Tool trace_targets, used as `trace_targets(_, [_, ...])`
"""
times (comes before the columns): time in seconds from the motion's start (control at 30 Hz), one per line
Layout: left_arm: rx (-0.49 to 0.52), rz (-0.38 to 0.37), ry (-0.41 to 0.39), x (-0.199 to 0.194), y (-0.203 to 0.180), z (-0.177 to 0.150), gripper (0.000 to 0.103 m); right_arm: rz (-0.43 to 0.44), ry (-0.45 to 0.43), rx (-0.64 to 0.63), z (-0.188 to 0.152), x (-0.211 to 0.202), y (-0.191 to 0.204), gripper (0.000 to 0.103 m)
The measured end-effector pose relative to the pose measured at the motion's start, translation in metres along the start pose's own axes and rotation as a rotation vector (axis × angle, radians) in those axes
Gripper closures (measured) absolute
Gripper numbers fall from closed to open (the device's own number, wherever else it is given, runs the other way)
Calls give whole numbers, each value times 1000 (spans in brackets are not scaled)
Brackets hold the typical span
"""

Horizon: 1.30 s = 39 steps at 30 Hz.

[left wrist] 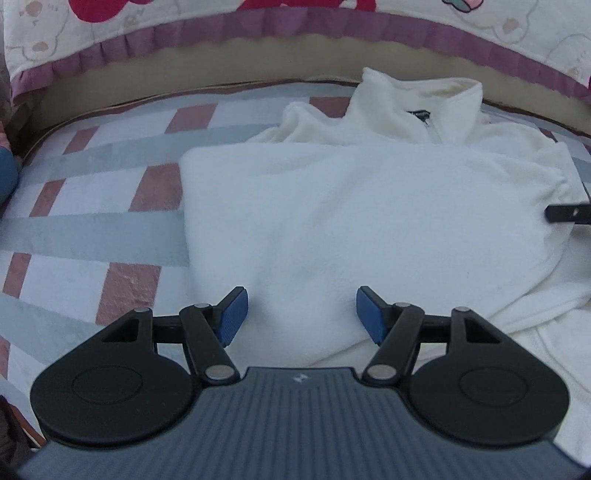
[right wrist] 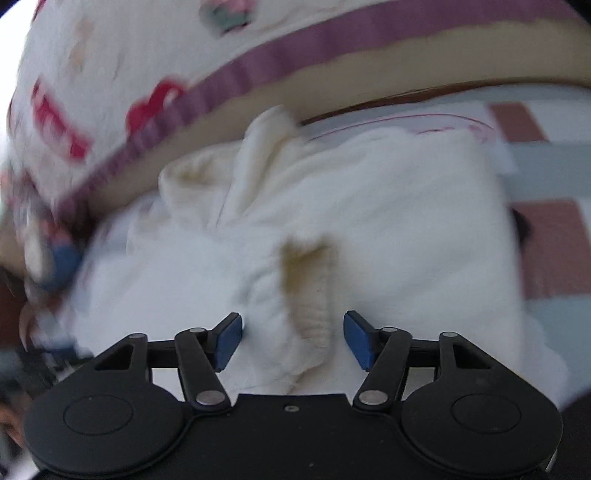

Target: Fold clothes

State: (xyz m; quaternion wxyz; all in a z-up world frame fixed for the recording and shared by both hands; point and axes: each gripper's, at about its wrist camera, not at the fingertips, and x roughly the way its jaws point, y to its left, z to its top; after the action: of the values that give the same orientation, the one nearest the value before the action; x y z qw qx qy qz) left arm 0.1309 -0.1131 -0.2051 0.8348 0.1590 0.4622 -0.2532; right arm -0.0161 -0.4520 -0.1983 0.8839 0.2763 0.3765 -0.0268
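In the left wrist view, the left gripper (left wrist: 301,314) hangs low over the near edge of a white fleece jacket (left wrist: 369,214), its blue-padded fingers (left wrist: 233,314) spread wide with nothing between them but the cloth lying below. The jacket lies on a checked bedsheet (left wrist: 110,229) of pink, grey and white squares, with its lower half folded up over the chest so that a straight fold edge runs along the left side; its stand-up collar (left wrist: 417,96) and a dark label sit at the far end, close to a beige mattress edge (left wrist: 221,66) and a purple-frilled quilt (left wrist: 110,26) with red cartoon prints. A dark finger tip of the other tool (left wrist: 569,213) pokes in at the right border, just beside the jacket's bunched right side. In the right wrist view, which is blurred by motion, the right gripper (right wrist: 293,339) is likewise wide open and grasps nothing; a ribbed sleeve cuff (right wrist: 310,291) of the same jacket lies between and just beyond its pads (right wrist: 356,339), on top of the folded body. The collar stands at the upper left, near the quilt's purple frill (right wrist: 258,62), and the checked sheet shows at the right.
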Motion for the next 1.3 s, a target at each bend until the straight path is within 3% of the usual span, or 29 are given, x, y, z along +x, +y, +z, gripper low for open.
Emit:
trace_targets(0.03, [-8, 0, -5, 0, 1, 1, 38, 16, -2, -52, 1, -4, 9, 74])
trace_targets(0.1, [-28, 6, -29, -7, 5, 3, 38, 72, -80, 8, 6, -31, 14, 74])
trace_targets(0.17, [-52, 71, -104, -18, 8, 4, 38, 116, -174, 69, 6, -63, 15, 74])
trace_targets(0.23, [-14, 134, -158, -26, 5, 4, 38, 66, -244, 39, 1, -93, 22, 74])
trace_targets(0.3, [13, 120, -162, -28, 3, 6, 38, -40, -264, -27, -7, -108, 28, 74])
trace_targets(0.33, [17, 95, -140, -25, 3, 7, 37, -91, -263, -53, -11, -112, 29, 74])
trace_targets(0.43, [63, 35, -16, -1, -5, 6, 35, -134, -165, -43, -16, -99, 16, 74])
trace_targets(0.53, [120, 70, 33, 13, -15, 2, 35, -171, -125, -91, -20, -87, 14, 74])
trace_targets(0.63, [142, 83, 46, 12, -18, 2, 35, -184, -169, -93, -18, -98, 22, 75])
trace_targets(0.77, [160, 85, 69, 11, -17, 1, 35, -258, -112, -79, -20, -103, 14, 75])
trace_targets(0.97, [204, 98, 8, -39, -4, -18, 35, -349, -38, -42, -28, -124, -2, 61])
trace_targets(1.03, [204, 96, -1, -59, 2, -31, 35, -332, -28, -2, -32, -151, -8, 61])
trace_targets(1.17, [128, 109, -19, -103, 23, -59, 35, -90, -15, 118, -49, -208, -20, 55])
trace_targets(1.3, [40, 116, -1, -137, 47, -83, 35, 26, 17, -1, -72, -256, 3, 46])
